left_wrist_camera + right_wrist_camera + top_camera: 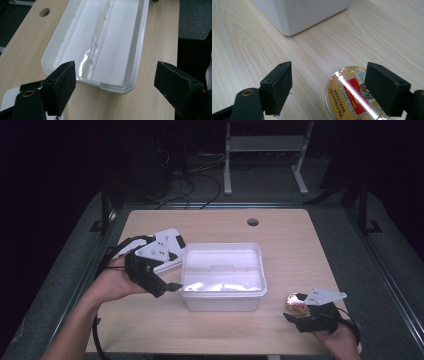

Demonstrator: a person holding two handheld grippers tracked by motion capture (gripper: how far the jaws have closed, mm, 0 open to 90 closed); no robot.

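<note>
Gold-lidded round candy tin point(355, 93) lies flat on the desk point(220, 227), at the white tub's point(222, 275) four o'clock, right beneath the spread, empty right tool point(300, 312), the nearer one.

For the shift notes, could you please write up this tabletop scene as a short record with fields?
surface: pale wooden table with a round cable hole
container: white rectangular plastic tub, open-topped, mid-table
small item: round gold tin with red label, flat on the table, right of the tub
left tongs: open, nothing between them, beside the tub's left end
right tongs: open, low over the tin, no clear contact
</note>
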